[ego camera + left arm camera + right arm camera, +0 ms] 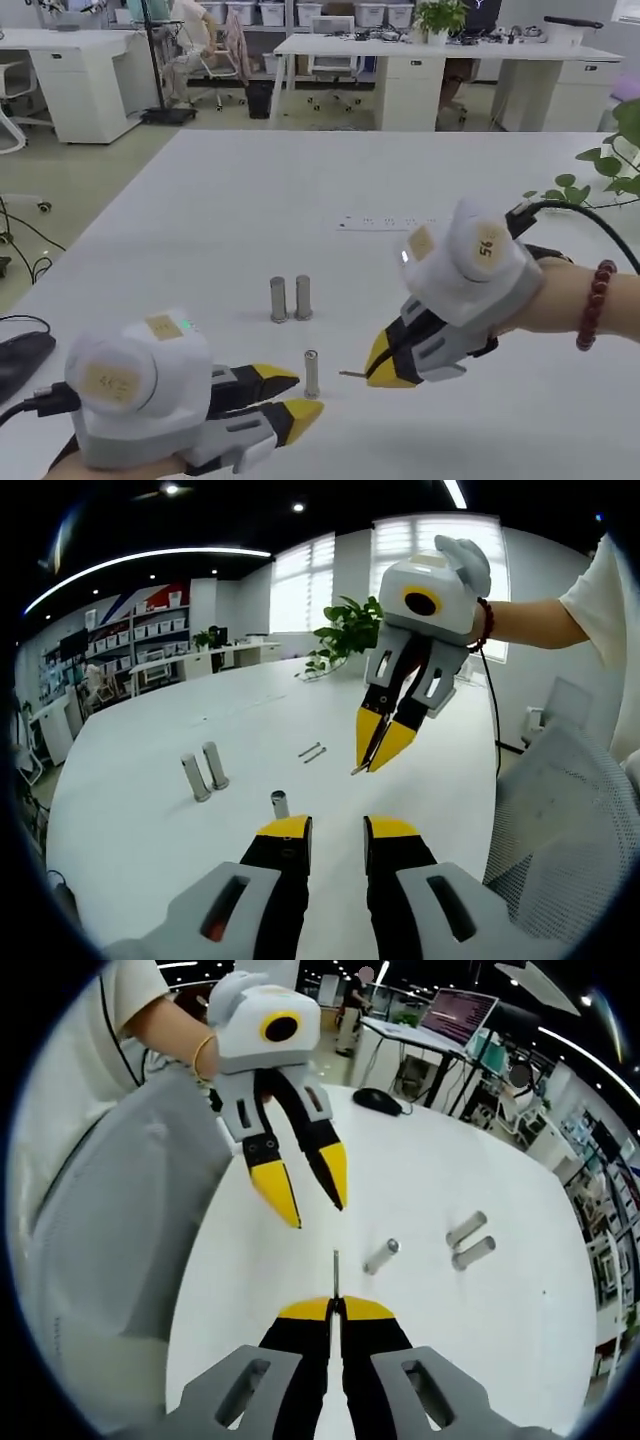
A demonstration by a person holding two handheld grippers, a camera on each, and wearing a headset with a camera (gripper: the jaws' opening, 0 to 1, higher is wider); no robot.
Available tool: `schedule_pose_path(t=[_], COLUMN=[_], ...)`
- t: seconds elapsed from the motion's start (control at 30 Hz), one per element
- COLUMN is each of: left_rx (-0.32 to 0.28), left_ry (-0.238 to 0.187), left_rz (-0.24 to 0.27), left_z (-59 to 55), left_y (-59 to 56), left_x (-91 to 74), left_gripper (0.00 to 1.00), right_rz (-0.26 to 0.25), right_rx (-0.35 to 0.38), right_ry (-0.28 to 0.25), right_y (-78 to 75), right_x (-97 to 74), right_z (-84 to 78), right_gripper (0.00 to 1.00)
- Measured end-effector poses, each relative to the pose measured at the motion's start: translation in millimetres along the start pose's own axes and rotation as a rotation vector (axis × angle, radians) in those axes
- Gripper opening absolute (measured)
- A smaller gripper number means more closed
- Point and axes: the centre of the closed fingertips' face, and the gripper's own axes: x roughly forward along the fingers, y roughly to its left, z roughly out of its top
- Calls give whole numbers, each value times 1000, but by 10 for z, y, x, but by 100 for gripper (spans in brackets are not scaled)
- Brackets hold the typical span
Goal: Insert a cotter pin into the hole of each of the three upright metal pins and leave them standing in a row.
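A cotter pin (352, 375) pointing at the near metal pin (311, 372)
The right gripper (385, 372) is clamping it, its tip just short of that pin standing on the white table (250, 200). The left gripper (305, 392) is hovering beside the pin, jaws apart; two other metal pins (279, 299) are standing together farther back.

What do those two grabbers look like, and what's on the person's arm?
Both are chunky white shells with black tongs tipped in yellow. The right gripper has a tan sticker marked 56 and a black cable. The left gripper has tan stickers and a green light. The person wears a dark red bead bracelet and a white short sleeve.
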Motion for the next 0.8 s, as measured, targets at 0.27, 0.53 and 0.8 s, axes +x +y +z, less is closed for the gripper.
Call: schedule_pose_path(t=[0.27, 0.53, 0.8], left_rx=[-5, -12, -17], left_ry=[16, 29, 56], left_rz=[54, 99, 118], left_z=[-45, -67, -143], left_y=[169, 342, 443], left_x=[93, 237, 369], left_gripper=[19, 19, 20], right_rz=[-22, -10, -17], right_rx=[13, 13, 26], right_ry=[22, 52, 64], right_y=[-117, -183, -279], right_x=[94, 166, 229], right_z=[-46, -89, -118], right_gripper=[3, 3, 3])
